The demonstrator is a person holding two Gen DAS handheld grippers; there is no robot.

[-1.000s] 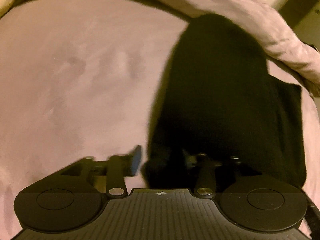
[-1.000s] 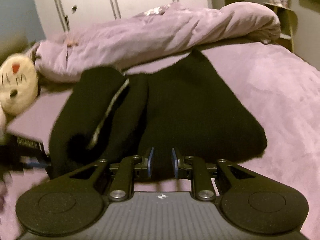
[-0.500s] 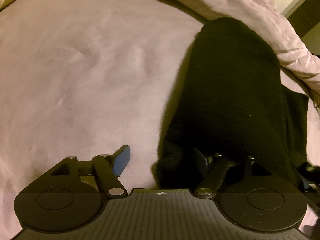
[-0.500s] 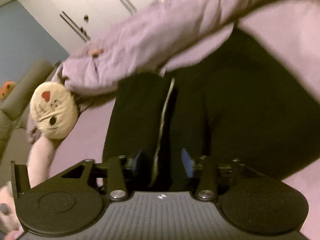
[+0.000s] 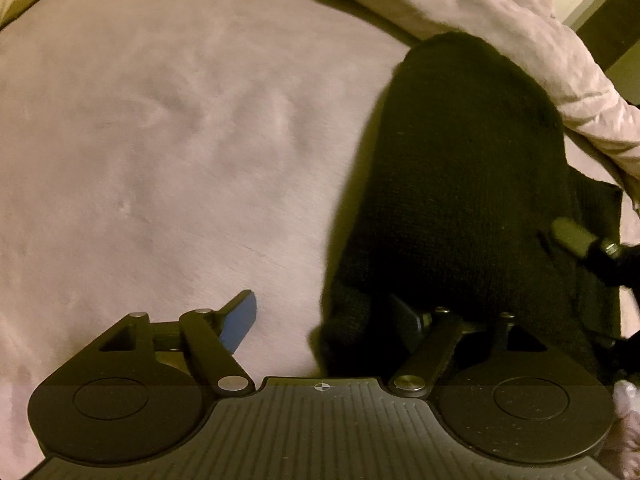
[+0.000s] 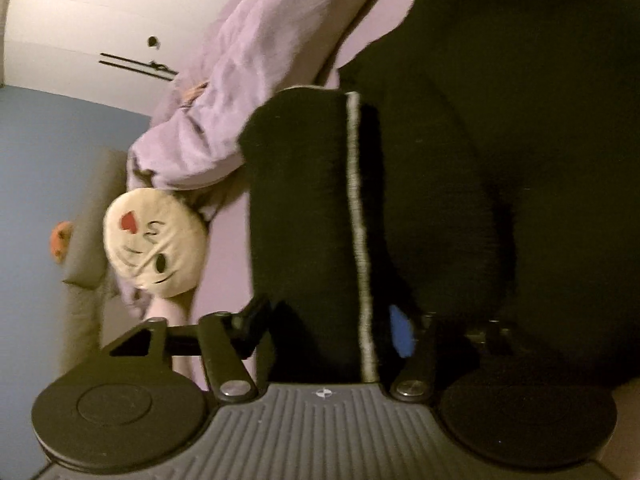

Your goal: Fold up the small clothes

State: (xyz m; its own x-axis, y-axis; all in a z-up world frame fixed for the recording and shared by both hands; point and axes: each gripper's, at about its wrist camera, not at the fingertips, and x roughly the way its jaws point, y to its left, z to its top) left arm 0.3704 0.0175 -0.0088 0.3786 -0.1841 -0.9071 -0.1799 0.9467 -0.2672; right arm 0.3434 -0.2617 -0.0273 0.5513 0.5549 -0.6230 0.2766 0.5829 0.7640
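Black garment (image 5: 460, 200) edge lies between both spread grippers, left gripper (image 5: 320, 320) and right gripper (image 6: 328, 320), beside bare mauve bedspread (image 5: 160, 140).

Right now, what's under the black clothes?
The black clothes lie on the purple bed cover, which shows all around them. The bunched blanket lies behind. Anything hidden right beneath the cloth can't be seen.

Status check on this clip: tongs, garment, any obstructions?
Left tongs open, garment edge between the fingers. Right tongs open, straddling the striped fold. Black garment lies on the bed. Bunched duvet crowds its far edge.
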